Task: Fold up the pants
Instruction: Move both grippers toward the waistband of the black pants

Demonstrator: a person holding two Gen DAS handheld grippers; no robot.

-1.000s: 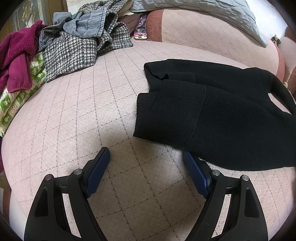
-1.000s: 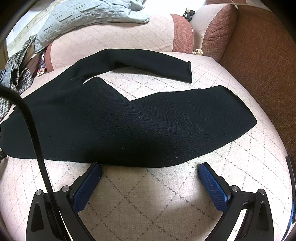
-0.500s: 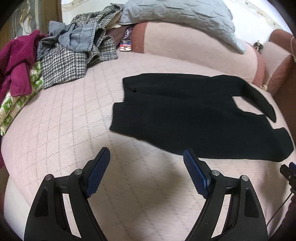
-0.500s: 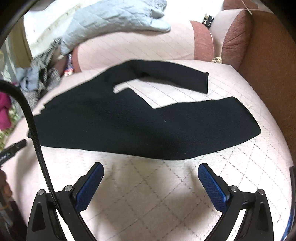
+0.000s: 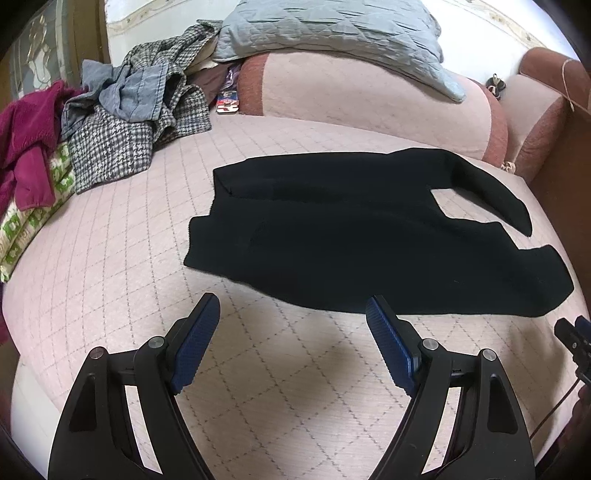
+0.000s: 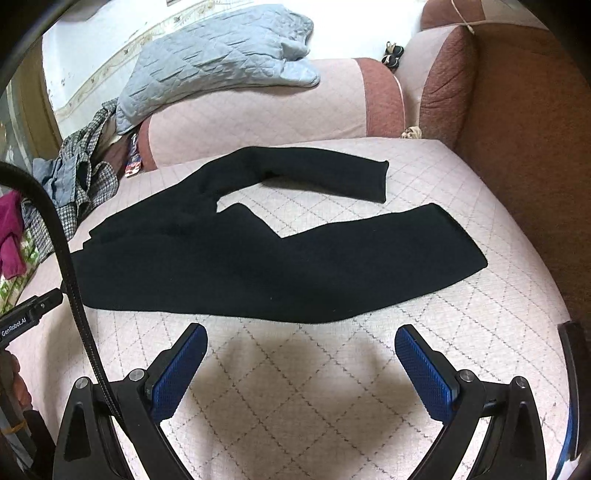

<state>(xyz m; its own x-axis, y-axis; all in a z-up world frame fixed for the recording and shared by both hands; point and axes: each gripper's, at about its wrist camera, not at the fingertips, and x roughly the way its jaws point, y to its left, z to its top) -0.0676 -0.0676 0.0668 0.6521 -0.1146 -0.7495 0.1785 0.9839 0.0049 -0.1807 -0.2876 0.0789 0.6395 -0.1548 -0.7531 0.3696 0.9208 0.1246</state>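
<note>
Black pants [image 5: 351, 229] lie flat on the pink quilted sofa seat [image 5: 110, 258], waist at the left, two legs spread apart toward the right. They also show in the right wrist view [image 6: 258, 258], with the far leg bent away. My left gripper [image 5: 291, 314] is open and empty, held above the seat in front of the pants' near edge. My right gripper [image 6: 301, 341] is open and empty, also in front of the near edge. Neither touches the cloth.
A pile of clothes [image 5: 110, 122] lies at the far left of the seat. A grey quilted blanket [image 5: 332, 33] drapes over the backrest [image 5: 351, 96]. A brown armrest [image 6: 524, 147] bounds the right side.
Both grippers have pulled back and up from the pants, so the whole garment now shows. Both stayed open. The pants have not moved.
</note>
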